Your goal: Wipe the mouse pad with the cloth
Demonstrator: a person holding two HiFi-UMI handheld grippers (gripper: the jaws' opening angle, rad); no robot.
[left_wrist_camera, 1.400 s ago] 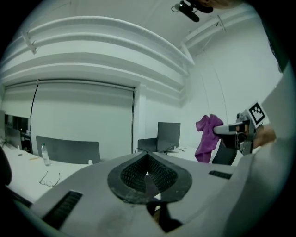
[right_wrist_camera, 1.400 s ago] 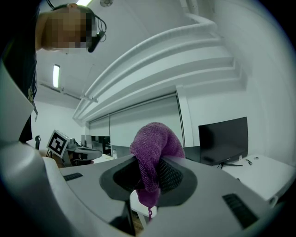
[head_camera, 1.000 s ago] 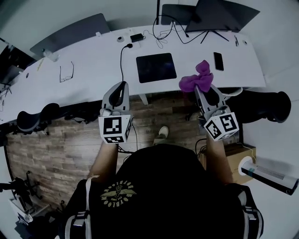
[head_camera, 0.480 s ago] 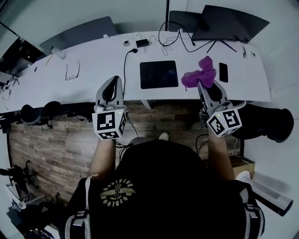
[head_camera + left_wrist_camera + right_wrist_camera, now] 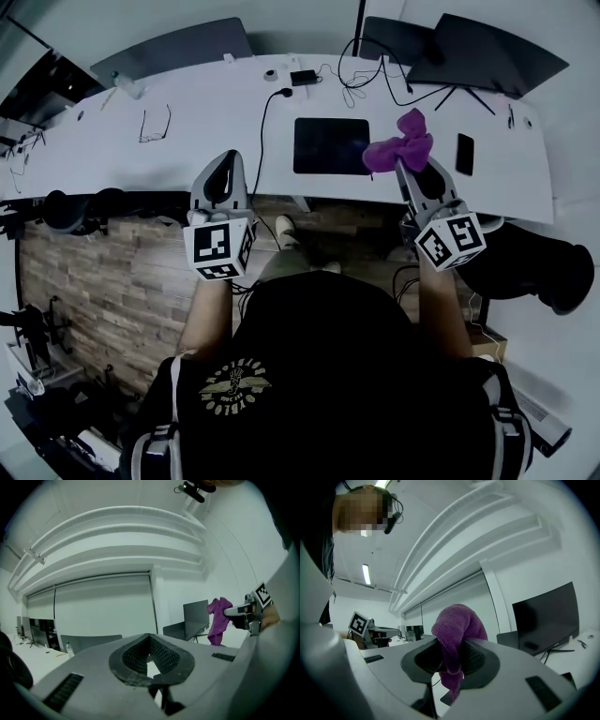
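Left gripper (image 5: 228,159): left of centre in the head view, jaws pressed together with nothing between them, tips over the near part of the desk
Right gripper (image 5: 405,167): right of centre, jaws pinching the cloth
Cloth (image 5: 401,146): purple and bunched, one fold rising above the jaw tips and a tail hanging below them; it sits at the right edge of the mouse pad in the head view, and whether it touches the desk cannot be told
Mouse pad (image 5: 331,145): dark rectangle lying flat at upper centre, between the two grippers
Desk (image 5: 206,127): long, white, across the top of the frame
Farther: black cable (image 5: 262,122) left of the pad, glasses (image 5: 155,124) at upper left, phone (image 5: 464,154) right of the cloth, monitor (image 5: 487,61) at upper right
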